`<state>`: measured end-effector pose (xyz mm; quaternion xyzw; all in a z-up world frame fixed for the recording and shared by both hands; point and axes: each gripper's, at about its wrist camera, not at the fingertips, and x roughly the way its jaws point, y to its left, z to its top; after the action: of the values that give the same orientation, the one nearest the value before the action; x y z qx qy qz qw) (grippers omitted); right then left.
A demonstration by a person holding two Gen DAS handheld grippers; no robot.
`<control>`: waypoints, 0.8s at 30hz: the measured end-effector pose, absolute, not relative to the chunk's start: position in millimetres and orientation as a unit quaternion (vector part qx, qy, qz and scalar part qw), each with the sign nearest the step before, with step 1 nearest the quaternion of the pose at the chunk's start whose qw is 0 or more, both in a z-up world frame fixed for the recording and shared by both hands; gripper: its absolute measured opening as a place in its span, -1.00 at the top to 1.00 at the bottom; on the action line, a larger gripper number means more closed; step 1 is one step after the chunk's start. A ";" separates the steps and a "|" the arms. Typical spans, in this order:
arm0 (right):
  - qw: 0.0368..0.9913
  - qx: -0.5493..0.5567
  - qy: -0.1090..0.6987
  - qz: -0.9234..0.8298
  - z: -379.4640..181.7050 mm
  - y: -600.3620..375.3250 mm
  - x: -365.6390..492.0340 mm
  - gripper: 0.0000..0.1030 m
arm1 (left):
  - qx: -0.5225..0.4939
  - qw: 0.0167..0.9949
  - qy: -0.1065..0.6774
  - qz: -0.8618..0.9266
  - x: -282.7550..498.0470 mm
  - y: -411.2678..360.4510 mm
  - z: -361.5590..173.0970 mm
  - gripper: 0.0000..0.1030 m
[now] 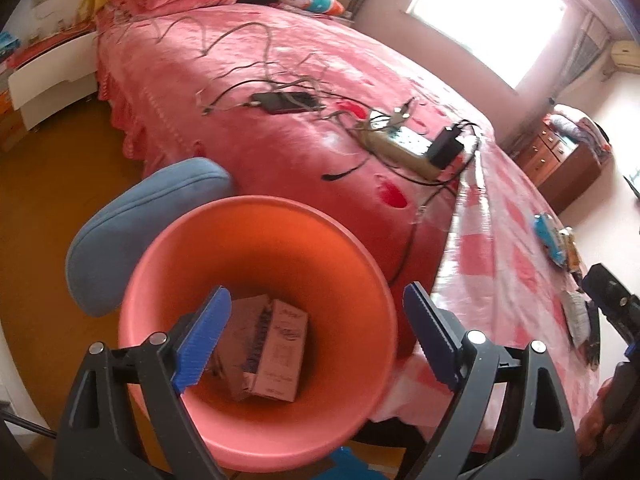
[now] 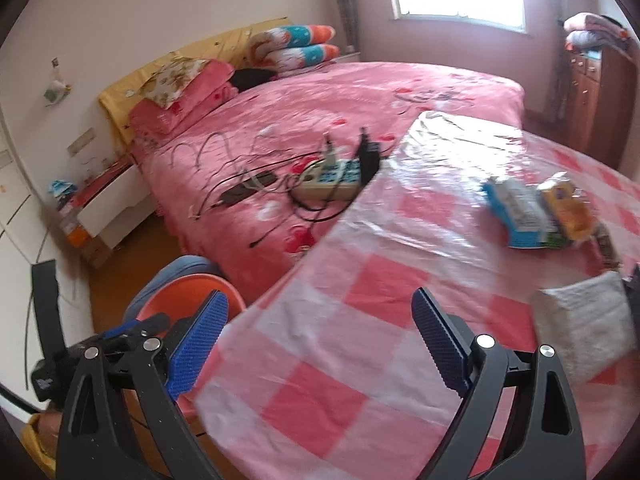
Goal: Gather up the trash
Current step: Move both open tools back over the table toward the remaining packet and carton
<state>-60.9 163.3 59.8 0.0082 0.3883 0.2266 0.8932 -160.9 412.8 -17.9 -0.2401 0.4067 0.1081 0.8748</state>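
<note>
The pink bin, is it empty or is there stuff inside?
Not empty. The pink bin has a cardboard box lying at its bottom, seen between the open left gripper fingers. Most of the bin is unfilled.

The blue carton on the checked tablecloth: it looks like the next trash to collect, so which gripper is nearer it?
Right. The right gripper hangs open over the tablecloth, the blue carton ahead. The left gripper is open over the pink bin.
</note>
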 end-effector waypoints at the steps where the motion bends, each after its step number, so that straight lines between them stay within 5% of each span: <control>1: 0.895 0.008 0.387 0.224 60.5 160.4 -61.7 -0.79 | -0.237 0.877 0.405 0.104 -159.4 408.8 -14.3 -0.73; 24: 0.934 0.036 0.330 0.132 76.4 59.1 -72.3 -0.81 | -0.162 0.899 0.405 0.036 -141.2 306.8 29.2 -0.79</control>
<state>-72.3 59.1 76.4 0.0355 0.3299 0.1318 0.9341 -141.2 306.8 29.2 -0.1616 0.4046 0.0362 0.8994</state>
